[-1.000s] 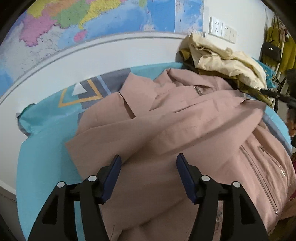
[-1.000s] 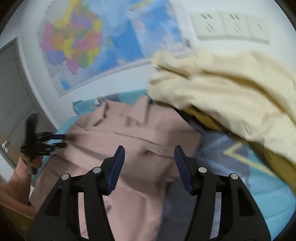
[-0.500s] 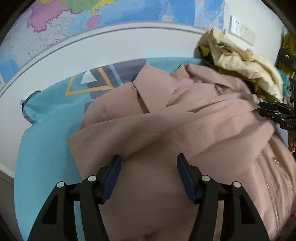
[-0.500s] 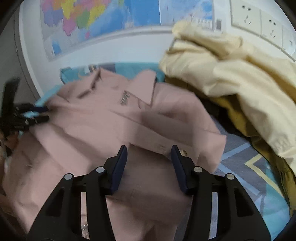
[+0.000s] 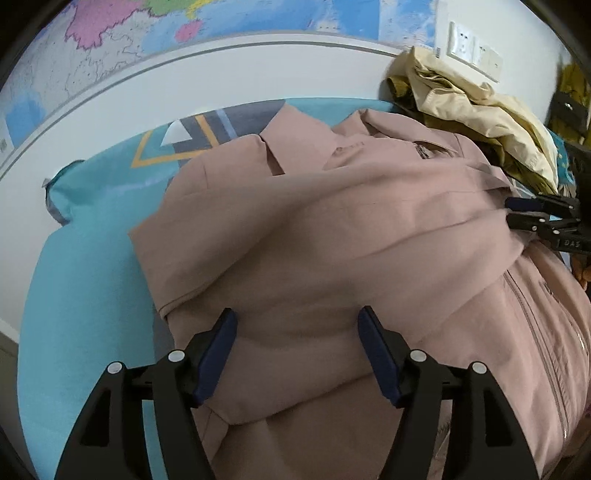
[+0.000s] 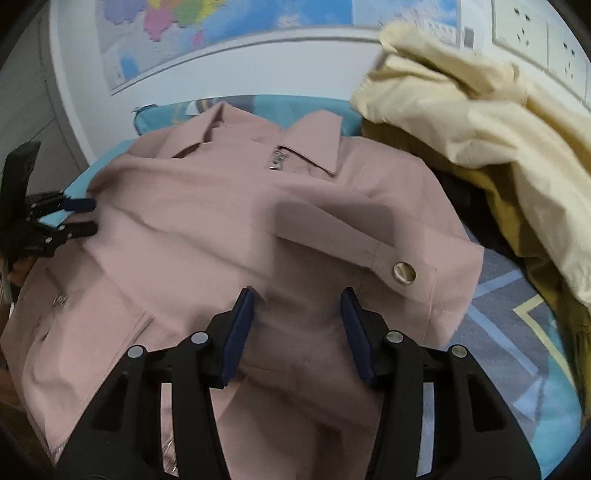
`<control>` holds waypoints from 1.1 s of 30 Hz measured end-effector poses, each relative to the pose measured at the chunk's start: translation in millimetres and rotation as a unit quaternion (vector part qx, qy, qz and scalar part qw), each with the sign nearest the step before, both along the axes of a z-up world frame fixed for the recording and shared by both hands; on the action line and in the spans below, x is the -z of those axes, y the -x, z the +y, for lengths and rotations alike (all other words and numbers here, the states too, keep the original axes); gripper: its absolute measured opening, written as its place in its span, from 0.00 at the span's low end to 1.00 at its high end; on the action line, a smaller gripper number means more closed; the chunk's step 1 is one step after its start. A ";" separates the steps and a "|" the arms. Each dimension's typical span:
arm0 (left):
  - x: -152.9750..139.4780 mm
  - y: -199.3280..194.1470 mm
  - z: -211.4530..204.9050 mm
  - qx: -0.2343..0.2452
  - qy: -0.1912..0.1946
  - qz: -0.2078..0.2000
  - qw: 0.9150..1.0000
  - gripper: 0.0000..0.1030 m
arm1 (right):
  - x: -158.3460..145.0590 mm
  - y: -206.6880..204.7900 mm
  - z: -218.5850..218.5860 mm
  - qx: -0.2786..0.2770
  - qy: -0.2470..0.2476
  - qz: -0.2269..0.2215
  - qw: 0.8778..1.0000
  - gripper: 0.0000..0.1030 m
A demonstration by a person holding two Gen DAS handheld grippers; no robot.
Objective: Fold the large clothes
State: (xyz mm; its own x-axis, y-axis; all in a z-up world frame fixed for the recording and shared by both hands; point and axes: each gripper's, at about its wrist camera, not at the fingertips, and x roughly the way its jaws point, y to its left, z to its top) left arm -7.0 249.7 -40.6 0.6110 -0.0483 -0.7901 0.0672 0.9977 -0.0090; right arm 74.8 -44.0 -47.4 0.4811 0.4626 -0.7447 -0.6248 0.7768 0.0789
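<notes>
Your left gripper (image 5: 297,350) hangs over the near part of the dusty-pink zip-front jacket (image 5: 332,240), its blue-padded jaws standing wide and having just opened further, with cloth below them but nothing pinched. Your right gripper (image 6: 297,325) points down at the same pink jacket from the other side, its jaws at a middling gap after closing in a little; the fabric lies under them, and no pad presses on it. The jacket is spread across the turquoise bed sheet with grey and yellow geometric pattern (image 5: 92,258), collar (image 6: 314,144) toward the wall, one sleeve folded across the chest so that its cuff with a round metal snap button (image 6: 404,272) lies just right of your right gripper. Beside the jacket, against the wall, sits a heap of cream and mustard-yellow clothes (image 6: 480,122). A coloured wall map (image 5: 221,22) hangs above the bed, with white wall sockets (image 6: 535,40) to its right.
</notes>
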 end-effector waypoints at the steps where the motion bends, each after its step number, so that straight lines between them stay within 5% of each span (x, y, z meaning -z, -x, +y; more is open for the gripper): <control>1: -1.4 0.5 0.1 -0.002 -0.002 -0.001 1.000 0.64 | -0.2 -1.2 1.3 0.005 0.000 0.000 1.000 0.46; 14: -16.2 39.6 -10.8 -0.009 -0.009 -0.025 1.000 0.65 | -40.0 55.4 -6.8 -0.027 -0.040 -0.038 0.998 0.54; 25: -16.2 61.4 -27.3 -0.012 -0.020 -0.024 0.999 0.67 | -11.9 49.9 10.7 -0.029 -0.030 0.016 0.999 0.54; 33: -24.4 100.1 -23.0 -0.019 -0.015 -0.052 0.998 0.80 | -30.9 69.2 -21.9 -0.023 -0.095 0.037 0.994 0.65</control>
State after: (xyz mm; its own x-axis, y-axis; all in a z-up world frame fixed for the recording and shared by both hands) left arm -107.1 226.7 -16.2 0.6913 -0.0013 -0.7225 0.0287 0.9993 0.0256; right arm 5.6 -65.9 -16.5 0.4035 0.6192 -0.6736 -0.6468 0.7138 0.2687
